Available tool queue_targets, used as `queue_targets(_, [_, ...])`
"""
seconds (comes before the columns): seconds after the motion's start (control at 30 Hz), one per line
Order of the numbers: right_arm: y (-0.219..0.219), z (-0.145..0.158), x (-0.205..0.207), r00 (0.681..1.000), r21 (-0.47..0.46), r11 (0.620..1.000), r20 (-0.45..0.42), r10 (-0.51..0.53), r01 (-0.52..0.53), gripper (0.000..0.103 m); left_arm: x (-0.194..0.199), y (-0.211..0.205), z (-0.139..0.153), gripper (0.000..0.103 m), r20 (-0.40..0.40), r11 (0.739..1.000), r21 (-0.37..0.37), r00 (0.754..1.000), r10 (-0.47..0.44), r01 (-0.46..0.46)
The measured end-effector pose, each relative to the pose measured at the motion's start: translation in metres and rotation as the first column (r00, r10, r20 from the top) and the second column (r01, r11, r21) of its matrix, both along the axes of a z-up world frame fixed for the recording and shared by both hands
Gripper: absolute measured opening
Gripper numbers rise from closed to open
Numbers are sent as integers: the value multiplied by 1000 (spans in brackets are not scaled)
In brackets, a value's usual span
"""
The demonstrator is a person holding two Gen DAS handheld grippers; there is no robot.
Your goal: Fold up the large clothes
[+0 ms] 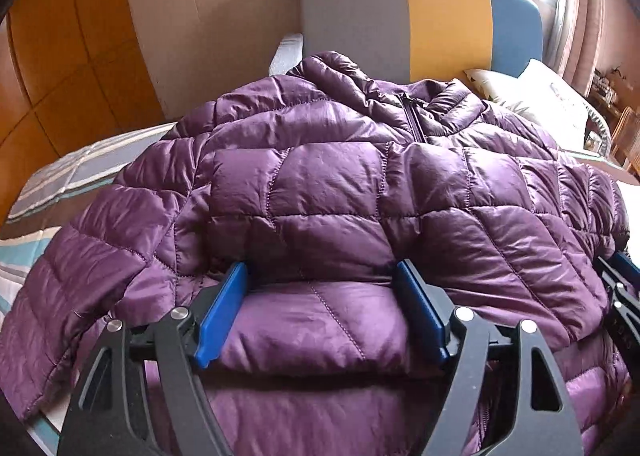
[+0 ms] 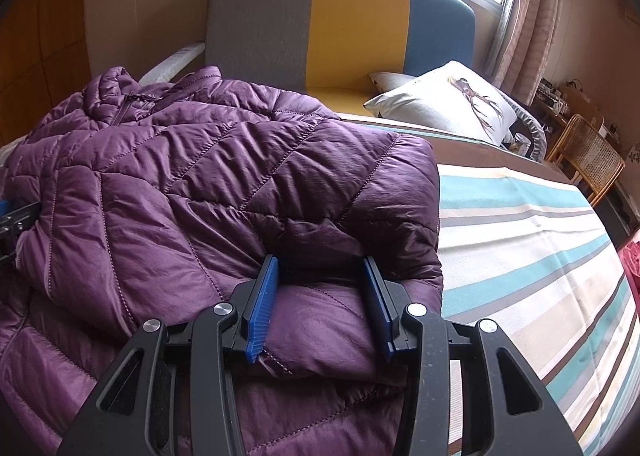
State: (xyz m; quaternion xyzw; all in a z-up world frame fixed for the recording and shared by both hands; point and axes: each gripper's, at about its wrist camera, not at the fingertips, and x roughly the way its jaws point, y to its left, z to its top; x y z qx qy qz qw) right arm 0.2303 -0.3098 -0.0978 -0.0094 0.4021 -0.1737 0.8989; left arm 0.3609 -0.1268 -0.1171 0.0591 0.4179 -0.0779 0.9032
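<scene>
A purple quilted down jacket [image 1: 320, 184] lies on the bed, collar and zip toward the headboard, its lower part folded up over the body. In the left wrist view my left gripper [image 1: 320, 268] stands wide open at the near edge. A puffy fold lies between its blue pads [image 1: 222, 312], which do not squeeze it. In the right wrist view my right gripper [image 2: 320, 261] is shut on the folded jacket [image 2: 180, 176] near its right corner, and the fabric bulges between the pads. Each gripper shows at the edge of the other's view: the right gripper [image 1: 620, 280] and the left gripper [image 2: 16, 216].
The bed has a striped sheet [image 2: 520, 236] to the right of the jacket. A white pillow [image 2: 440, 104] leans at the grey, yellow and blue headboard [image 2: 340, 24]. A rattan chair [image 2: 588, 156] stands at the far right, a wooden wardrobe [image 1: 60, 76] at the left.
</scene>
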Motion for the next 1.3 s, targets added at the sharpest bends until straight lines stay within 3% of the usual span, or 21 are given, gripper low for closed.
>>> queue_targets(0.17, [2,0,1,1000,-3,1000,1,-1,1,43,-19,9,8,100,30,1000,16,999,22,-23])
queue_targets(0.47, [3,0,0,1000,-14,1000,1,-3,3,43,-65,74,26,101,-9,981,-135,990,142,-141])
queue_targets(0.6, [3,0,0,1000,-19,1000,1,-5,5,43,-75,129,34,101,-9,944,-209,966,259,-255])
queue_targets(0.67, [3,0,0,1000,-21,1000,1,-5,5,43,-82,153,33,101,-11,927,-212,949,314,-309])
queue_targets(0.8, [4,0,0,1000,-23,1000,2,-6,6,43,-95,219,25,101,-56,851,-225,878,475,-475])
queue_targets(0.9, [4,0,0,1000,-24,1000,2,-6,6,43,-109,266,15,98,-109,772,-261,812,573,-580])
queue_targets(0.93, [4,0,0,1000,-23,1000,2,-6,6,43,-115,279,12,92,-125,746,-268,790,600,-609])
queue_targets(1.07, [3,0,0,1000,-22,1000,3,-6,6,43,-135,310,1,72,-166,684,-312,747,644,-659])
queue_targets(1.2, [4,0,0,1000,-22,1000,3,-6,7,43,-152,331,-7,65,-191,612,-391,711,677,-688])
queue_targets(1.3, [4,0,0,1000,-23,1000,3,-7,7,43,-158,336,-11,63,-192,574,-440,697,691,-691])
